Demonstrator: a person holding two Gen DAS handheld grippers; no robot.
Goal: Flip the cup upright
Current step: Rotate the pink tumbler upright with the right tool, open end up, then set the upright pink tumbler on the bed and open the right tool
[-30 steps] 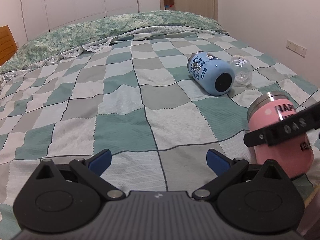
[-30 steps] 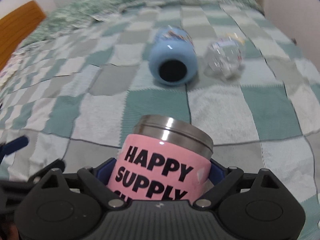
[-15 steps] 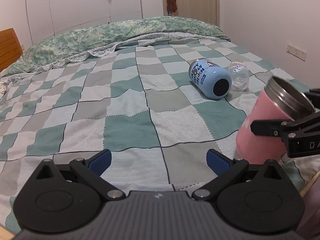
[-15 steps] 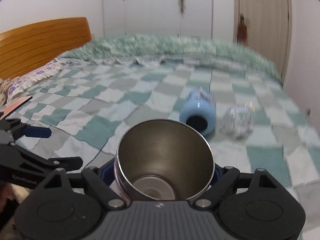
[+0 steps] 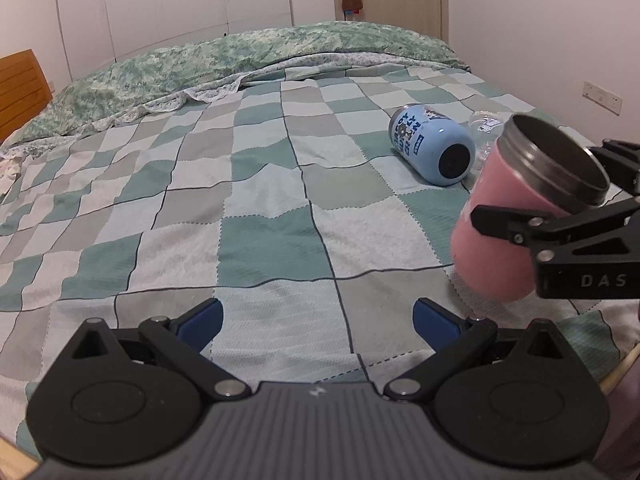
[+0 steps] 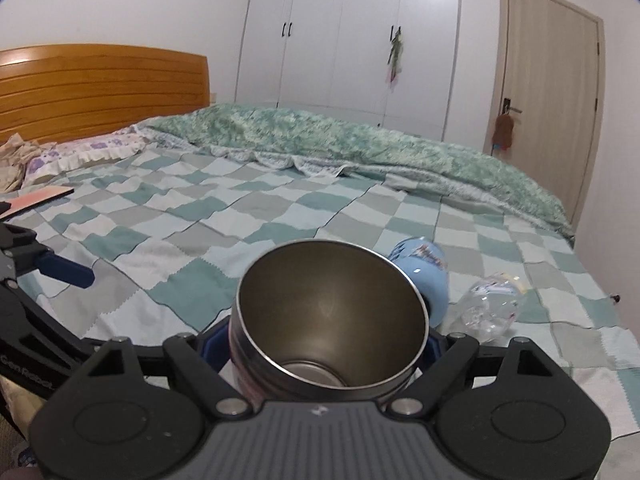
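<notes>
My right gripper [image 6: 320,354] is shut on a pink cup with a steel rim [image 6: 326,320]. The cup's open mouth faces up and toward the camera. In the left wrist view the pink cup [image 5: 516,216] is held just above the checked bedspread at the right, tilted with its mouth up and to the right, the right gripper [image 5: 560,232] clamped around its middle. My left gripper [image 5: 316,320] is open and empty, low over the bed's near edge, left of the cup.
A light blue cup [image 5: 434,150] lies on its side on the bedspread [image 5: 260,200] beyond the pink cup, its base toward me. A clear plastic bottle [image 6: 490,306] lies beside it. A green quilt is bunched at the far side. A wooden headboard [image 6: 100,88] stands left.
The right gripper has turned the pink cup from mouth-down to mouth-up and lifted it slightly. The left gripper has stayed open and drawn back a little.
</notes>
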